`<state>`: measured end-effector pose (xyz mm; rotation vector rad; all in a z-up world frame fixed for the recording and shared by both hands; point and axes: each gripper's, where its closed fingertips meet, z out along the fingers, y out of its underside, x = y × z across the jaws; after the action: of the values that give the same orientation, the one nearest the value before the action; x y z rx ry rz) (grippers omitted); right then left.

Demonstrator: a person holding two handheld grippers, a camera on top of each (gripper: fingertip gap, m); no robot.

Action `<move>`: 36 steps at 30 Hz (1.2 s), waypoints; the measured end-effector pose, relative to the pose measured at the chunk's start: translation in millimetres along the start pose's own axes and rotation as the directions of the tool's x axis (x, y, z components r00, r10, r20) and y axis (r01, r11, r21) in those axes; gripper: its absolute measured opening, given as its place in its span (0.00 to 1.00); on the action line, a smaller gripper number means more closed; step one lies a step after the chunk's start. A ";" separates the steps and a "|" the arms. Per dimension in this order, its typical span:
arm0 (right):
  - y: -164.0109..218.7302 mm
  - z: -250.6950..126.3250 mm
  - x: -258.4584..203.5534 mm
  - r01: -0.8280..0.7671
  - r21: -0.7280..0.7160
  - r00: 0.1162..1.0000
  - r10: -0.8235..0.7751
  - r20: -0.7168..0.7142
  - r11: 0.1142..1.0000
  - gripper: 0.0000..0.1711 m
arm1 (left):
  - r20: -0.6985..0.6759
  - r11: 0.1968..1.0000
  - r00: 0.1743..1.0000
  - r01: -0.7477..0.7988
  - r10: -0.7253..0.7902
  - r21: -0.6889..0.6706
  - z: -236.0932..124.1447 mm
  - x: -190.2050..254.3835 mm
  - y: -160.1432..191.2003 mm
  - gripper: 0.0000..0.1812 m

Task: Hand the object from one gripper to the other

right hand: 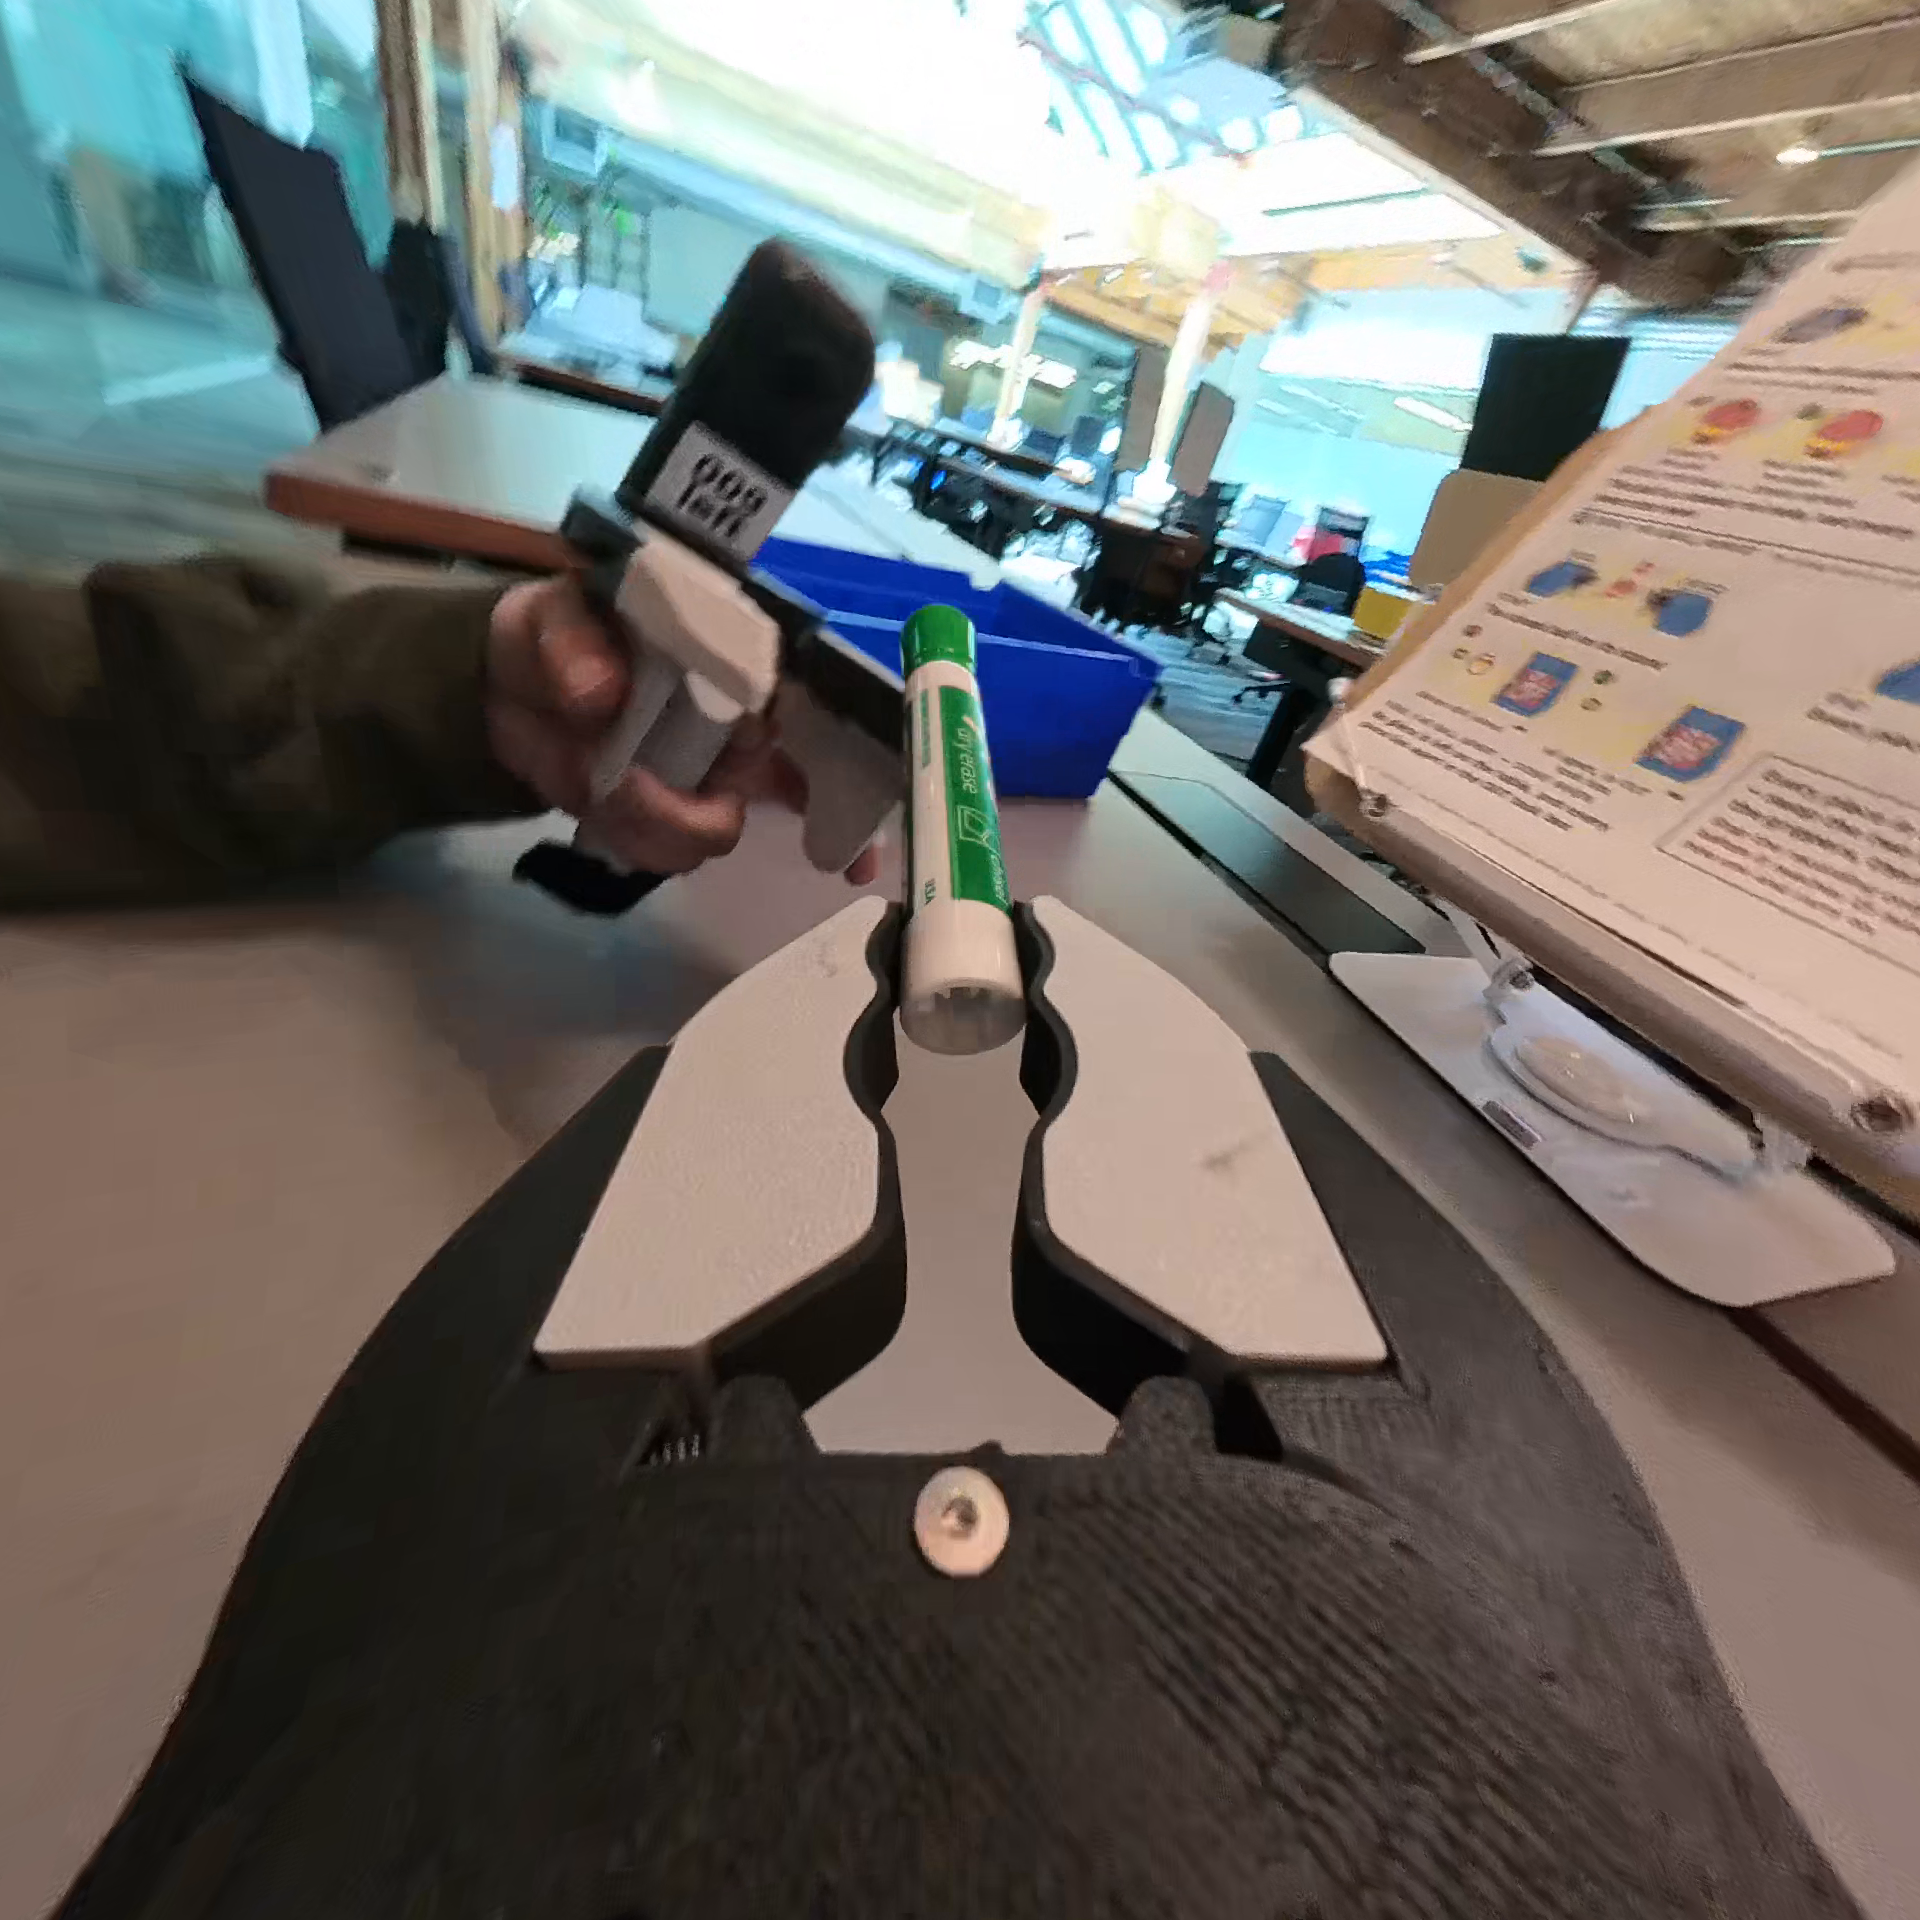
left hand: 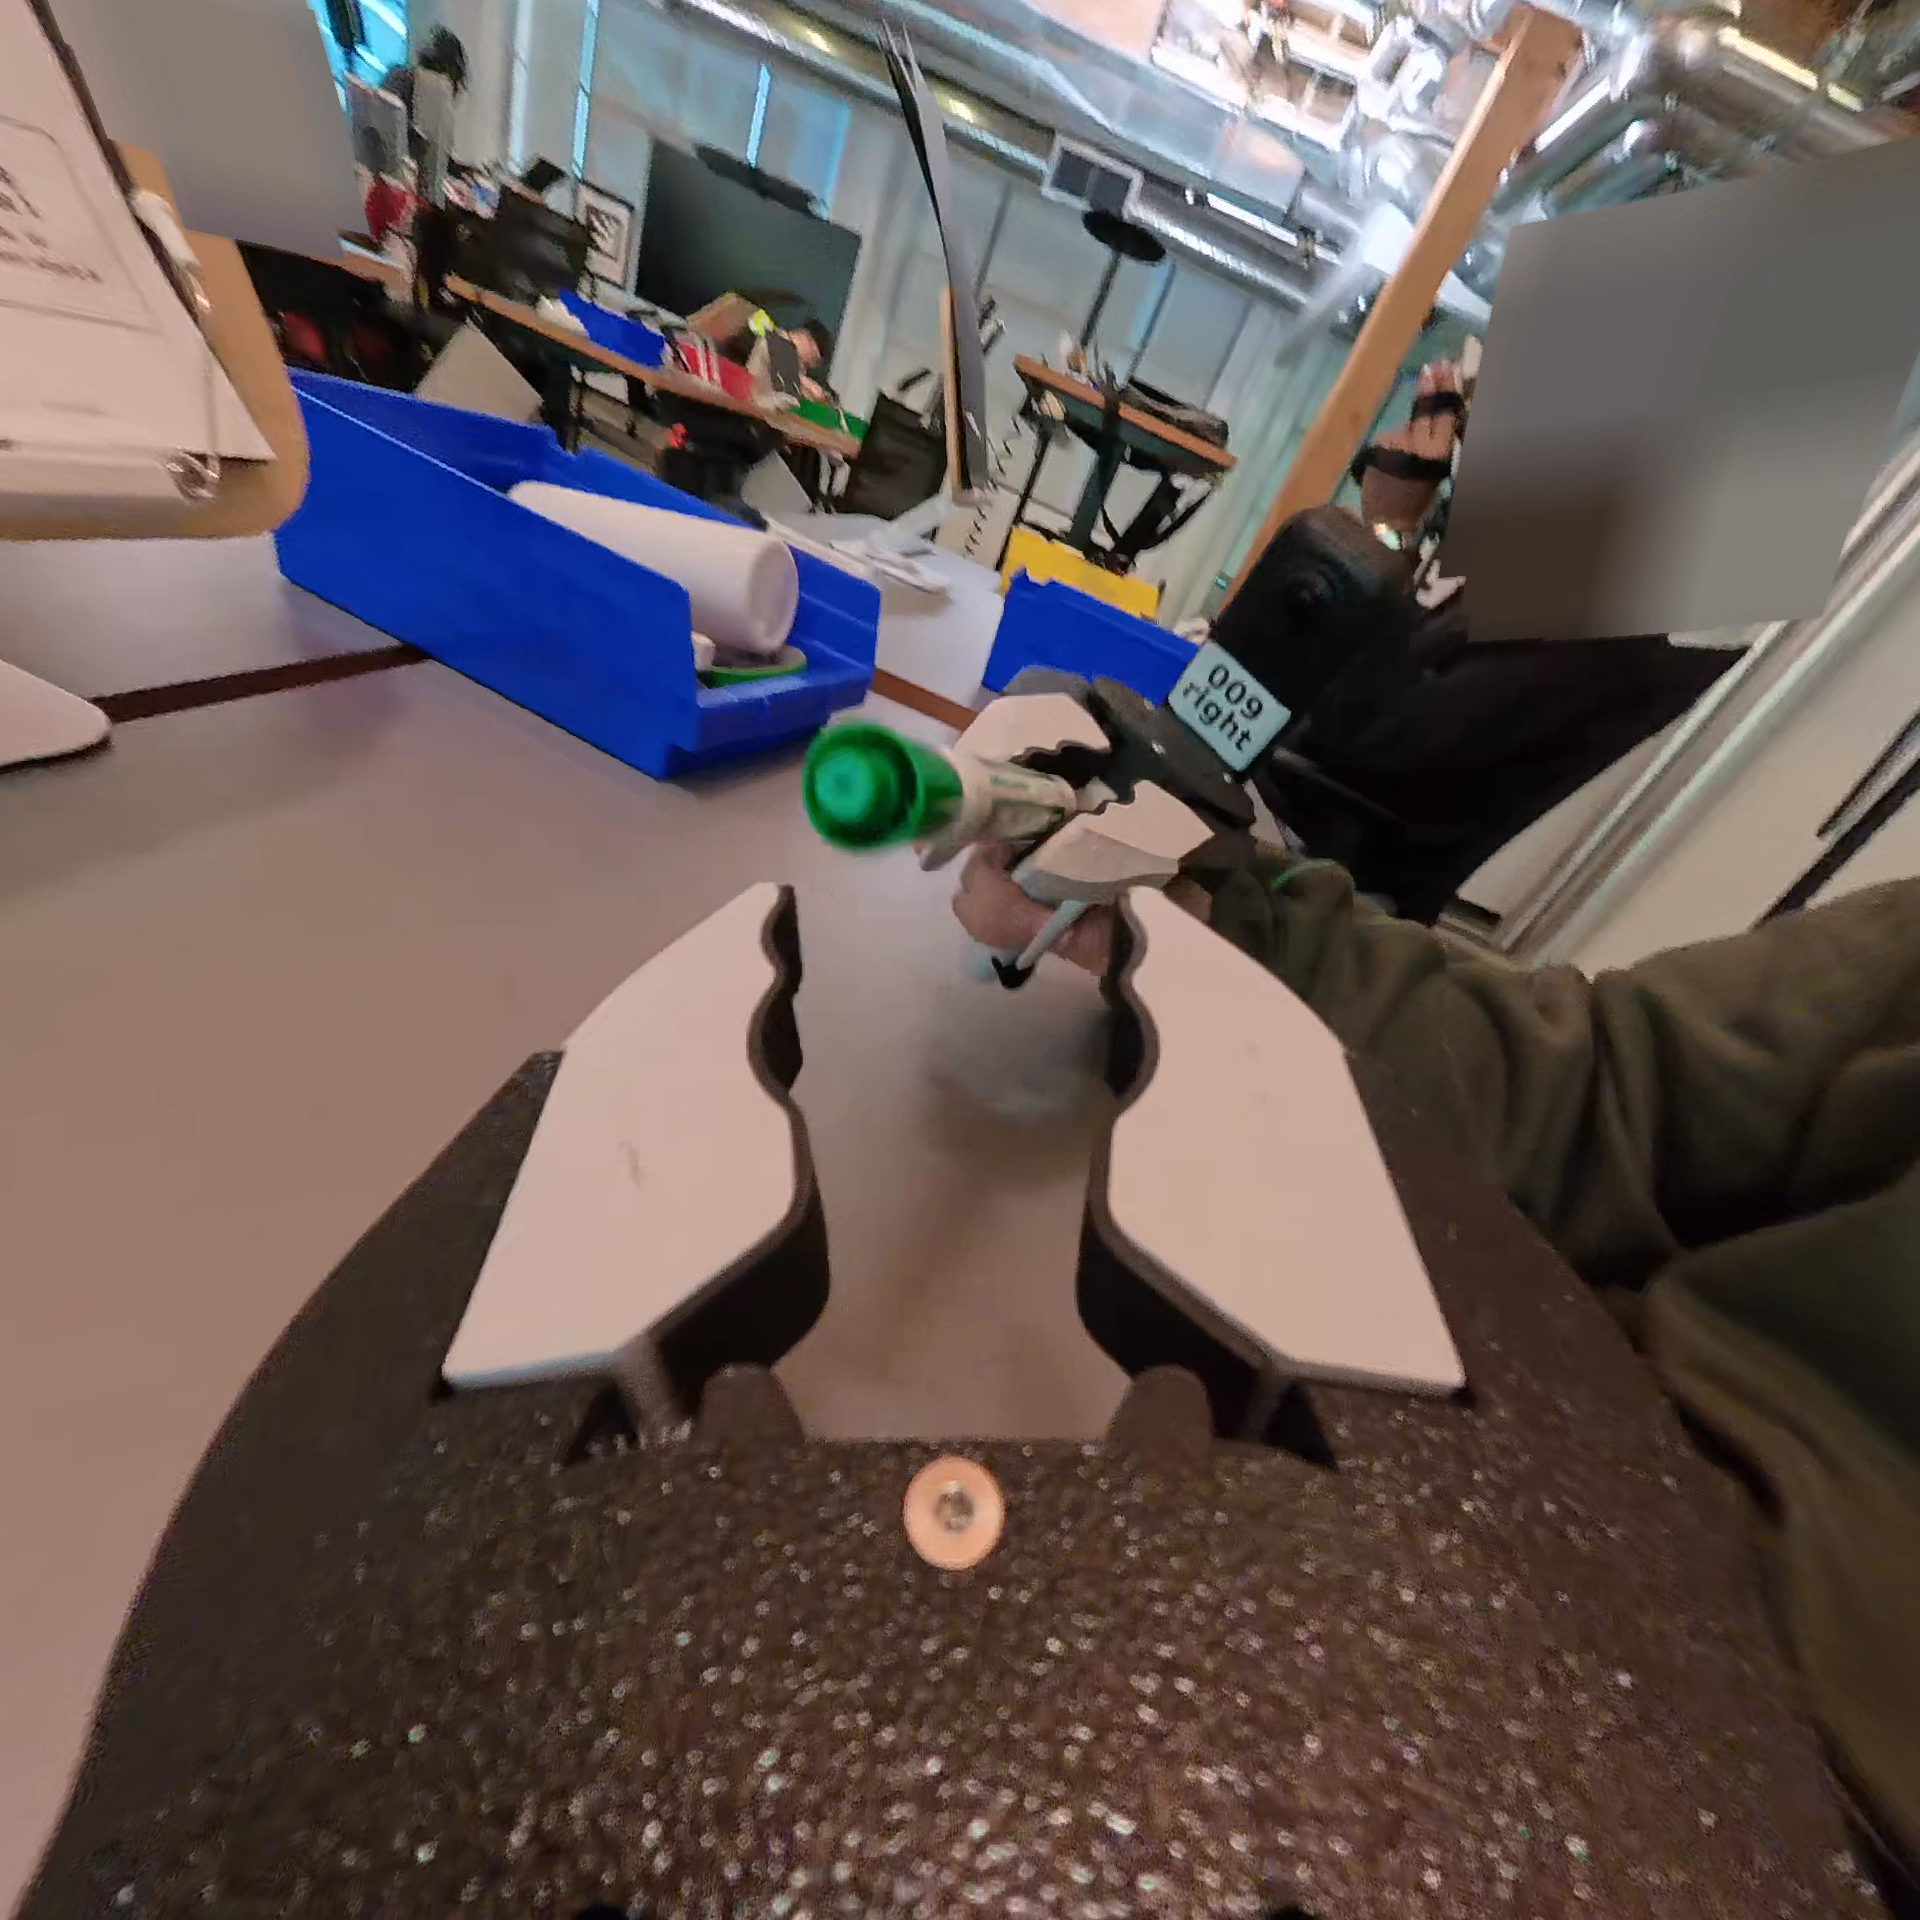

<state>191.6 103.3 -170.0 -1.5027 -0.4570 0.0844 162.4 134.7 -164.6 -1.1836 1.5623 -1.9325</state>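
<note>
Right wrist view: marker clamped, left gripper spread empty

Right wrist view shows my right gripper (right hand: pixel 956 966) pinched on a dry-erase marker (right hand: pixel 951 821) near its flat white butt end. Both wavy black inner edges touch the barrel. The marker is a smooth round plastic tube, white with a green printed band and a glossy green cap, pointing up and away from the camera above the grey table (right hand: pixel 260 1091).

Gripper fingers (right hand: pixel 738 1153) are flat, matte pale-grey plates on a rough, speckled black 3D-printed base with one metal screw.

In the left wrist view my left gripper (left hand: pixel 951 935) is wide apart with nothing between the plates, only the table showing through. The marker's green cap (left hand: pixel 868 787) points at this camera, a bit blurred, and sits beyond and above the left fingertips, not touching them. I see a hand (left hand: pixel 1023 920) in an olive sleeve on the right gripper's handle.

A glossy blue plastic bin (left hand: pixel 499 582) behind holds a white cylinder (left hand: pixel 675 566). A printed sheet on a stand (right hand: pixel 1662 727) sits right of the right gripper.
</note>
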 end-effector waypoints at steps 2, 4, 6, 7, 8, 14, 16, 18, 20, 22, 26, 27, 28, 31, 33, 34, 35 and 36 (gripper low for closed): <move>-5.7 1.1 8.0 -0.093 0.063 0.994 0.096 -0.047 0.994 0.12 | 0.014 0.998 1.000 0.023 -0.024 0.053 3.4 -1.2 -6.2 0.31; -11.5 2.9 7.4 -0.148 0.126 0.987 0.154 -0.038 0.981 0.12 | 0.003 0.993 0.997 0.071 -0.072 0.092 8.5 -0.3 -8.4 0.30; -10.8 6.5 6.6 -0.185 0.141 0.981 0.192 -0.041 0.973 0.12 | -0.045 0.987 0.993 0.115 -0.111 0.111 13.9 6.4 -9.1 0.27; -11.0 8.5 3.1 -0.194 0.144 0.980 0.199 -0.023 0.970 0.12 | -0.057 0.984 0.991 0.129 -0.122 0.124 15.8 8.4 -10.4 0.25; -11.3 10.5 1.2 -0.196 0.149 0.979 0.201 -0.021 0.969 0.12 | -0.071 0.981 0.989 0.135 -0.126 0.142 16.9 10.8 -12.4 0.22; -9.4 22.7 -16.9 -0.205 0.119 0.979 0.202 0.036 0.971 0.12 | -0.110 0.983 0.988 0.121 -0.106 0.138 20.2 17.5 -9.7 0.10; -6.3 23.3 -19.0 -0.216 0.090 0.976 0.212 0.053 0.972 0.12 | -0.079 0.993 0.996 0.047 -0.039 0.108 20.3 17.0 -7.1 0.10; -5.2 19.0 -16.4 -0.171 0.069 0.985 0.169 0.042 0.983 0.20 | 0.018 0.996 0.998 -0.057 0.056 0.067 20.6 9.7 -4.4 0.10; -8.4 10.9 -5.9 -0.100 0.053 0.995 0.101 -0.019 0.994 0.32 | 0.127 0.987 0.979 -0.154 0.157 -0.032 18.8 -3.1 3.0 0.10; -17.7 4.8 4.0 -0.042 0.032 0.996 0.045 -0.080 0.999 0.36 | 0.244 0.957 0.928 -0.252 0.281 -0.143 15.9 -18.2 9.8 0.10; -35.6 15.6 -7.1 0.078 0.027 0.992 -0.075 -0.102 0.997 0.27 | 0.335 0.844 0.787 -0.407 0.518 -0.350 18.1 -31.3 21.4 0.10; -35.6 21.1 -8.8 0.109 0.011 0.986 -0.107 -0.125 0.994 0.25 | 0.327 0.813 0.758 -0.444 0.565 -0.377 21.1 -29.8 23.3 0.10; -36.1 25.9 -11.3 0.131 0.005 0.982 -0.129 -0.137 0.991 0.24 | 0.315 0.781 0.729 -0.478 0.608 -0.402 24.0 -28.1 25.5 0.10; -30.1 36.3 -18.7 0.163 -0.034 0.979 -0.166 -0.121 0.986 0.19 | 0.273 0.695 0.660 -0.541 0.700 -0.473 30.4 -25.6 34.2 0.10; -26.8 37.1 -24.2 0.198 -0.049 0.974 -0.202 -0.097 0.979 0.11 | 0.276 0.694 0.658 -0.541 0.701 -0.475 31.4 -26.1 35.6 0.10; -27.0 36.2 -23.9 0.215 -0.057 0.970 -0.220 -0.102 0.975 0.11 | 0.266 0.705 0.673 -0.539 0.690 -0.461 32.1 -24.2 35.9 0.10; -29.6 35.0 -22.9 0.223 -0.052 0.968 -0.228 -0.108 0.973 0.11 | 0.267 0.714 0.679 -0.547 0.684 -0.437 32.7 -21.8 33.4 0.10; -34.8 33.1 -21.4 0.215 -0.029 0.969 -0.217 -0.117 0.976 0.11 | 0.271 0.718 0.675 -0.567 0.686 -0.404 33.2 -18.5 28.9 0.10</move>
<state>153.0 124.4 -141.3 -1.4558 -0.5223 -0.1807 193.5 119.4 -197.5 -0.8783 1.7411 -0.9520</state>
